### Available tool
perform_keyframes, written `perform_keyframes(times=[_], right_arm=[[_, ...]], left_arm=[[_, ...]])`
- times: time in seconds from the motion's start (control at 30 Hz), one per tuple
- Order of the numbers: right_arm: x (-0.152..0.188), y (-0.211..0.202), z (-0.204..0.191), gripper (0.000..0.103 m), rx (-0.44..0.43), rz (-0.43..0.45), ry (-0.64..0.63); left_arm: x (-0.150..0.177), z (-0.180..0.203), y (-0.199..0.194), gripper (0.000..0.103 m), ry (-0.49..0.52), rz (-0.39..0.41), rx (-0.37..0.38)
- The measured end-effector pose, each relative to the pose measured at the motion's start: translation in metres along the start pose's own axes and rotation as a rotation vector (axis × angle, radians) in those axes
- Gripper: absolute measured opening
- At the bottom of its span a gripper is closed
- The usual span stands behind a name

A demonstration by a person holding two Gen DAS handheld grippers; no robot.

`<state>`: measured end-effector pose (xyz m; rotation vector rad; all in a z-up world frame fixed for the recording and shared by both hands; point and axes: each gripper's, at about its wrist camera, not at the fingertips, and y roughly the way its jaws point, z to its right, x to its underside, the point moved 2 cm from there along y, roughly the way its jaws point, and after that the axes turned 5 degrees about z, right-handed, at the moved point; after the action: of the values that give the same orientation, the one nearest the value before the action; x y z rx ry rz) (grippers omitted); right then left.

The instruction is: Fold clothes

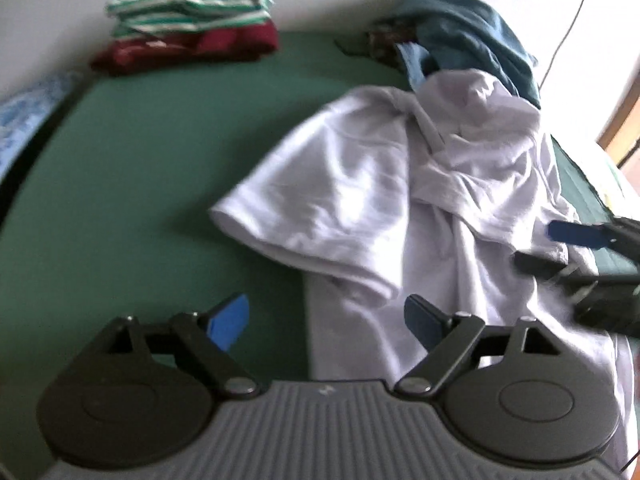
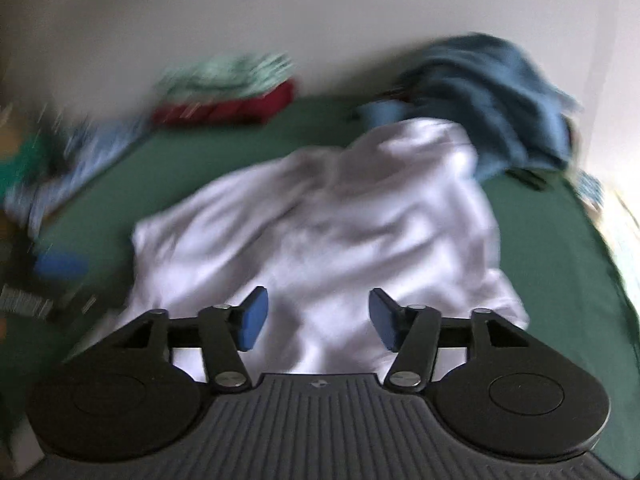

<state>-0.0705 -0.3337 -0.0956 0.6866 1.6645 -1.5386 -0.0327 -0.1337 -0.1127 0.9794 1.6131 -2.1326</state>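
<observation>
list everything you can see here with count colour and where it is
white garment: one, white, crumpled on the near middle of the green surface
green surface: one, dark green, under all the clothes
folded stack: a green-and-white striped piece on a dark red one, far left by the wall
teal pile: unfolded, teal with a lighter blue piece, far right behind the white garment
blue patterned cloth: one, blue and white, left edge
cable: one, dark, on the wall at right
left gripper: one, black with blue pads, open, nothing between them
right gripper: one, black with blue pads, open above the white garment
</observation>
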Motion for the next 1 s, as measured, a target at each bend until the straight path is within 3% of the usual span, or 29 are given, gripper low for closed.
perform_keyframes(times=[0.07, 0.13, 0.2, 0.23, 0.27, 0.33, 0.37, 0.47, 0.57, 0.63, 0.67, 0.7, 0.77, 0.9, 0.97, 1.0], right_arm=[[0.003, 0.015, -0.008, 0.056, 0.066, -0.010, -0.101], [0.005, 0.028, -0.005, 0.035, 0.110, -0.024, -0.123], [0.003, 0.032, 0.011, 0.009, 0.105, -0.028, -0.046], [-0.001, 0.032, 0.019, 0.005, 0.105, -0.026, -0.007], [-0.007, 0.027, 0.028, 0.005, 0.111, -0.001, 0.020], [-0.020, 0.015, 0.046, 0.004, 0.126, 0.057, 0.070], [-0.031, 0.007, 0.059, 0.002, 0.160, 0.103, 0.103], [-0.064, -0.022, 0.117, 0.002, 0.311, 0.263, 0.296], [-0.067, -0.054, 0.191, 0.003, 0.558, 0.371, 0.585], [-0.056, -0.062, 0.226, 0.012, 0.666, 0.336, 0.711], [-0.048, -0.063, 0.239, 0.018, 0.679, 0.297, 0.750], [-0.038, -0.063, 0.246, 0.033, 0.685, 0.264, 0.774], [-0.019, -0.065, 0.243, 0.049, 0.702, 0.227, 0.786], [0.007, -0.054, 0.209, 0.052, 0.592, 0.156, 0.758], [0.013, -0.040, 0.183, 0.052, 0.494, 0.107, 0.732], [0.015, -0.032, 0.169, 0.052, 0.435, 0.079, 0.704]], left_arm=[[-0.004, 0.004, 0.013, 0.080, 0.013, -0.006, -0.017], [-0.012, 0.007, 0.019, 0.075, 0.025, 0.011, -0.033], [-0.021, 0.009, 0.025, 0.058, 0.032, 0.020, -0.038], [-0.026, 0.010, 0.028, 0.036, 0.035, 0.025, -0.040], [-0.033, 0.008, 0.032, 0.022, 0.032, 0.021, -0.045], [-0.048, -0.004, 0.037, 0.014, -0.010, 0.023, -0.040], [-0.059, -0.013, 0.037, 0.012, -0.017, 0.047, -0.073], [-0.089, -0.047, 0.032, 0.012, -0.056, 0.131, -0.174], [-0.111, -0.102, 0.019, 0.014, -0.199, 0.195, -0.209], [-0.113, -0.135, 0.015, 0.014, -0.268, 0.201, -0.248], [-0.112, -0.150, 0.015, 0.015, -0.297, 0.196, -0.262], [-0.110, -0.165, 0.014, 0.016, -0.325, 0.190, -0.277], [-0.097, -0.186, 0.012, 0.021, -0.358, 0.170, -0.279], [-0.067, -0.208, 0.003, 0.015, -0.338, 0.151, -0.394], [-0.051, -0.221, -0.001, 0.011, -0.396, 0.111, -0.352], [-0.045, -0.217, -0.006, 0.011, -0.373, 0.100, -0.318]])
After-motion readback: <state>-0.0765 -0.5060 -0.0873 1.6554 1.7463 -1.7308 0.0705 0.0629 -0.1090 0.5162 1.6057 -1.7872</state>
